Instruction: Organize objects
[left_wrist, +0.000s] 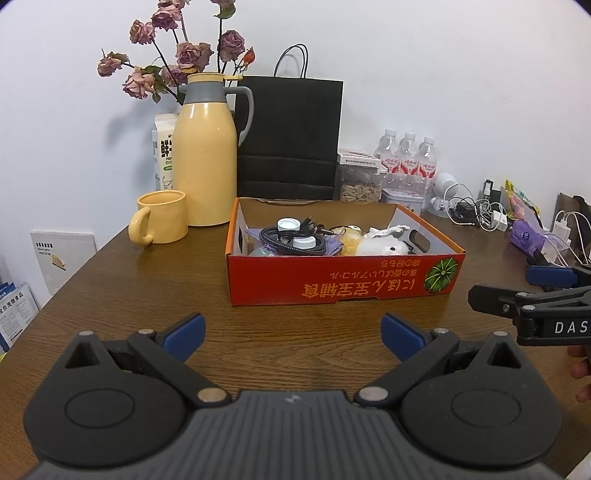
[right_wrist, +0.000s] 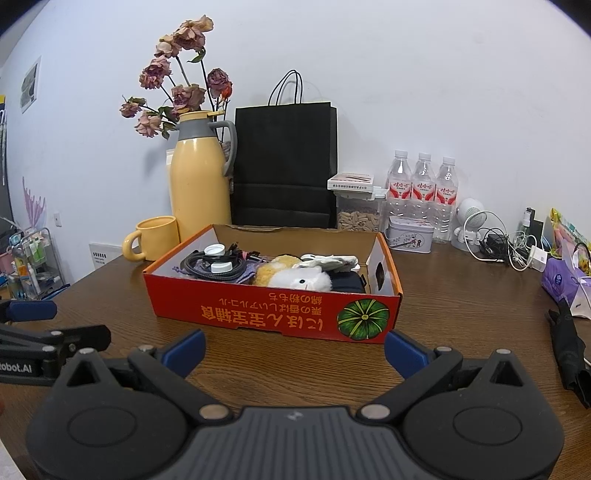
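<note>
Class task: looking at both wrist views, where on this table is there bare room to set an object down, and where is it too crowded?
Bare wood lies between the red box and both open grippers, and left of the box in front of the yellow mug. Crowded: the back right corner with water bottles and tangled chargers, and the box itself.

I see a red box (right_wrist: 258, 314) with yellow lettering and a green striped pumpkin print (right_wrist: 363, 318). Behind the box stand a pale yellow thermos (right_wrist: 199, 184) with a grey collar, a matching yellow mug (right_wrist: 155, 238) and a black bag (right_wrist: 286, 166).
</note>
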